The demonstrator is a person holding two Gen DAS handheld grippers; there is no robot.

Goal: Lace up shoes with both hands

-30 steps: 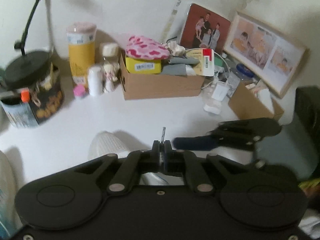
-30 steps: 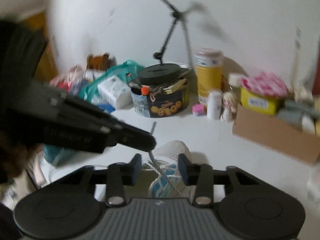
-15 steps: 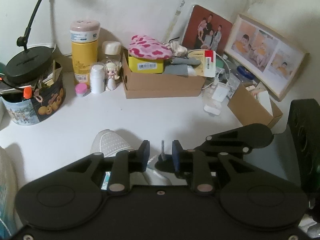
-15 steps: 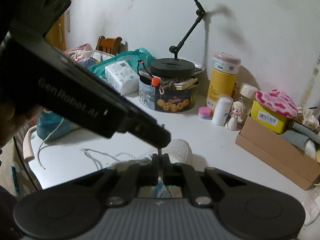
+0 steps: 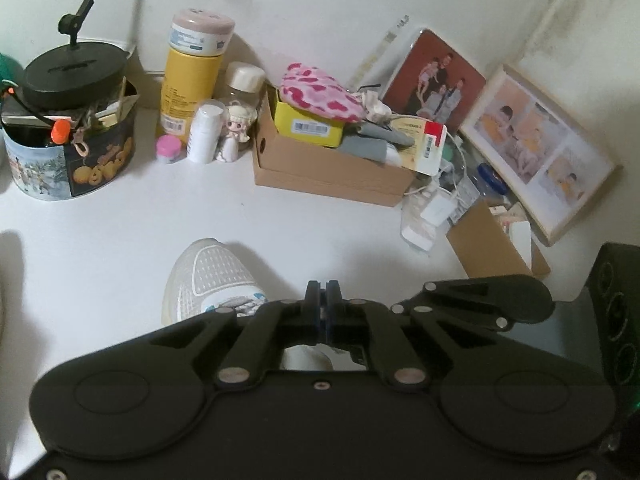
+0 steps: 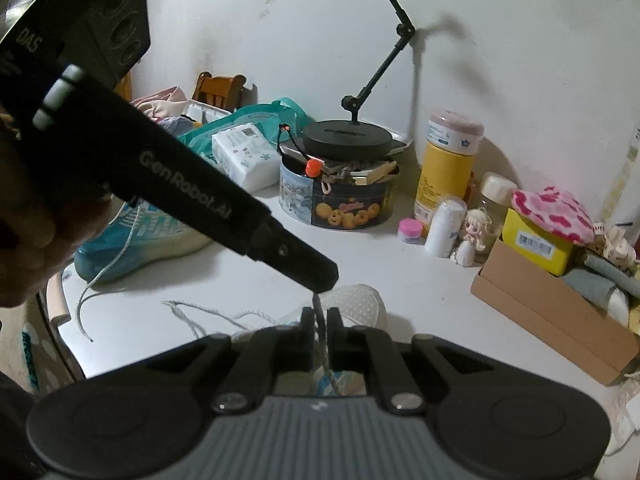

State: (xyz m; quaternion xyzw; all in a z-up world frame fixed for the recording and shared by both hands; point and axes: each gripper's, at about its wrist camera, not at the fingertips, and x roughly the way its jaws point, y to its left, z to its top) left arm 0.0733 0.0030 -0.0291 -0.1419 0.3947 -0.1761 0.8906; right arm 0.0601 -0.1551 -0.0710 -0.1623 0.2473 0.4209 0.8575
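White mesh shoe [image 5: 216, 276] – blue trim, grey lace [image 6: 318, 312] thru eyelets

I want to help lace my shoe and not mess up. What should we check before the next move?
1. Right hand-held gripper pinching the lace: ok.
2. Left hand-held gripper shut: ok.
3. Left hand-held gripper really holding the lace tip: cannot tell; the lace runs up to it.
4. White shoe sitting flat on the table: ok.
5. Spare lace end lying loose on the table: ok.
6. Next eyelet in view: not ok, hidden behind the grippers.
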